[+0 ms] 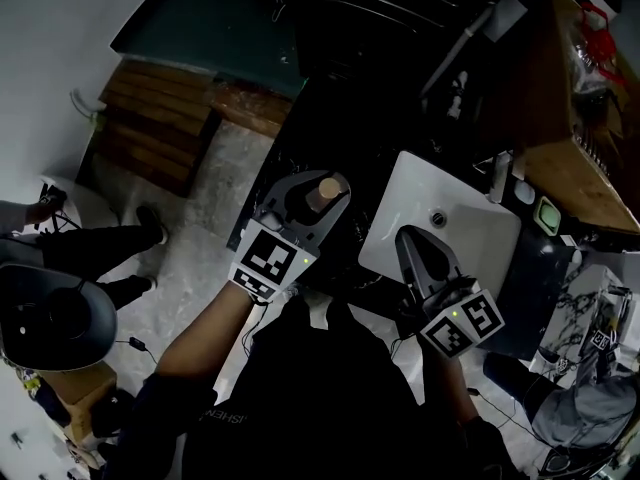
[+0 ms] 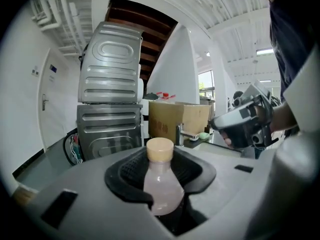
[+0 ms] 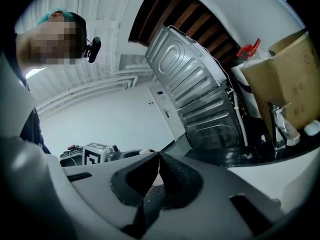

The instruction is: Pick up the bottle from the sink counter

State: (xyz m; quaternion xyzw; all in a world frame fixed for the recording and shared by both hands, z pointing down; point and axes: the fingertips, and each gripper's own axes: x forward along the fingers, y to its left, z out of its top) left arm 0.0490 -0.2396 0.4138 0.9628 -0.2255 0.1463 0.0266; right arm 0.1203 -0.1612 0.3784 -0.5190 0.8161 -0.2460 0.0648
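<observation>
A small clear bottle [image 2: 161, 186] of pale pinkish liquid with a tan cap stands upright between the black pads of my left gripper [image 2: 161, 171], which is shut on its body. In the head view the bottle's cap [image 1: 325, 193] shows at the tip of the left gripper [image 1: 300, 208], held over the dark counter edge left of the sink. My right gripper [image 1: 420, 258] hangs over the near rim of the white sink [image 1: 470, 218]. Its pads meet, and the right gripper [image 3: 159, 160] is shut with nothing in it.
A ribbed metal appliance [image 2: 110, 109] stands behind the counter, with a cardboard box [image 2: 172, 119] and a faucet [image 2: 181, 133] to its right. A green soap dish [image 1: 547, 214] sits at the sink's far side. A person's legs [image 1: 100, 253] are on the floor at left.
</observation>
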